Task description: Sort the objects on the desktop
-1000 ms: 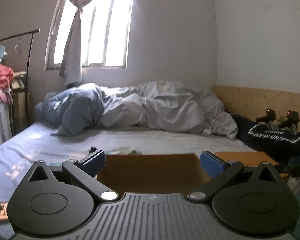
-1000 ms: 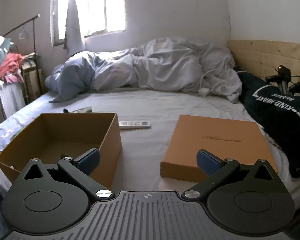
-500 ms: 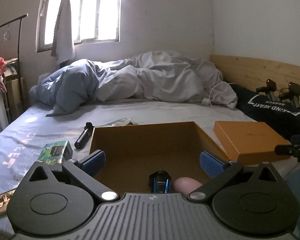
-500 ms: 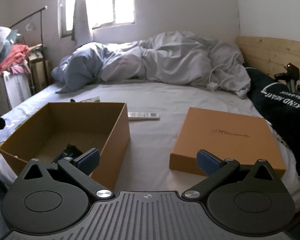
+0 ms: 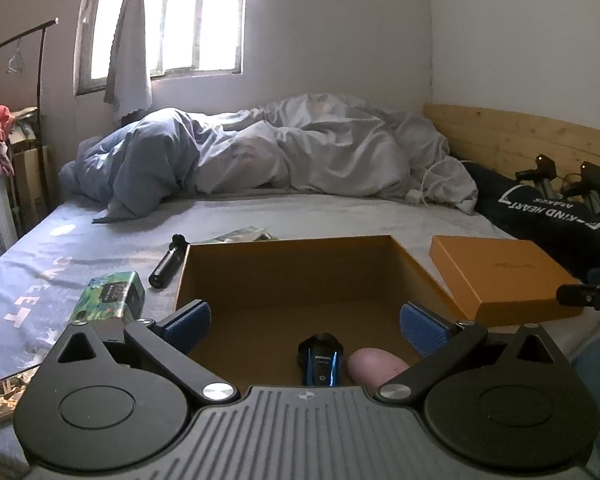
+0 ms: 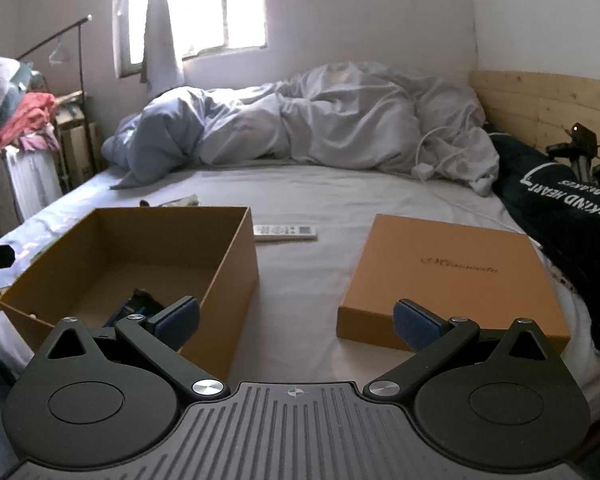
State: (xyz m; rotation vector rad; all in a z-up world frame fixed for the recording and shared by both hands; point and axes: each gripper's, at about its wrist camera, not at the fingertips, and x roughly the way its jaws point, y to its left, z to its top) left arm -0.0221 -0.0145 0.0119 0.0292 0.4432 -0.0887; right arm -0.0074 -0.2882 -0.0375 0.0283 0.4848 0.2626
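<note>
An open brown cardboard box [image 5: 284, 264] sits on the bed; it also shows in the right wrist view [image 6: 236, 264]. Inside lie a blue-black shaver [image 5: 320, 362] and a pink oval object [image 5: 374, 364]. My left gripper [image 5: 305, 322] is open and empty above the box's near edge. My right gripper [image 6: 296, 320] is open and empty over the sheet between the box and its flat lid [image 6: 452, 276]. On the sheet lie a green packet [image 5: 110, 296], a black cylinder [image 5: 166, 266], a phone [image 5: 8, 396] and a white remote [image 6: 285, 232].
A crumpled duvet [image 5: 284, 148] fills the back of the bed. A dark printed garment [image 6: 564, 208] and black clips [image 5: 560, 176] lie by the wooden headboard at right. A clothes rack [image 6: 24, 120] stands at left. A flat green wrapper [image 5: 244, 236] lies behind the box.
Both grippers have tilted down and drawn back, so the box's inside with the shaver and pink object has come into view. Both stay open.
</note>
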